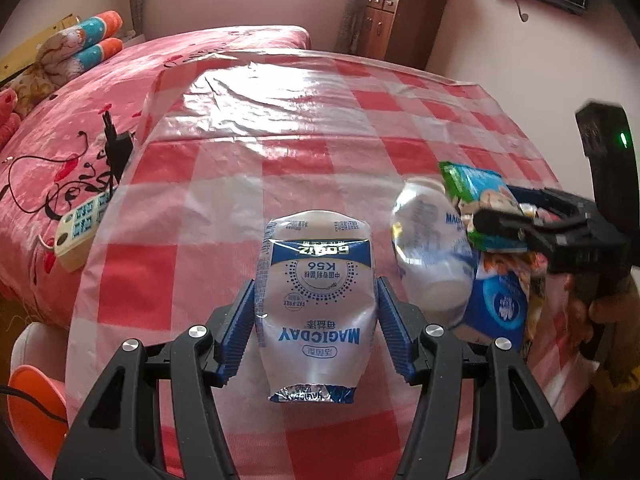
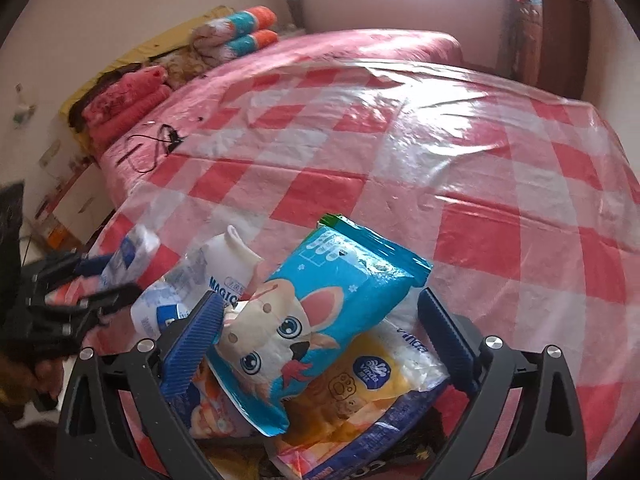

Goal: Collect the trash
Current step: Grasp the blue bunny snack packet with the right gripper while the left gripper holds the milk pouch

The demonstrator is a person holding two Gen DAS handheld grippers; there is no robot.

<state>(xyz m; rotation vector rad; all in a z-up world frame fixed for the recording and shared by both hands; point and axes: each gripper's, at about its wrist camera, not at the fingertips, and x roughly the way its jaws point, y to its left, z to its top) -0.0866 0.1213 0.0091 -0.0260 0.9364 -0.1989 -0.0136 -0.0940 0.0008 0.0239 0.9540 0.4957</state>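
My left gripper (image 1: 316, 312) is shut on a white and blue MAGICDAY pouch (image 1: 316, 292), held above the red checked tablecloth (image 1: 280, 128). My right gripper (image 2: 320, 320) is open around a blue snack bag with a cartoon dog (image 2: 320, 312); the left pad touches it, the right pad stands apart. That bag (image 1: 480, 196) also shows at the right in the left wrist view, by the right gripper (image 1: 504, 224). A white MAGICDAY bottle (image 1: 432, 248) lies beside it, also seen in the right wrist view (image 2: 192, 280). A tissue pack (image 2: 380, 368) and other wrappers lie under the bag.
The table (image 2: 480, 160) stands against a pink bed (image 1: 60, 140). A power strip (image 1: 80, 224) and a black charger (image 1: 116, 148) lie on the bed. An orange stool (image 1: 32, 404) stands at lower left. A wooden cabinet (image 1: 396, 20) stands at the back.
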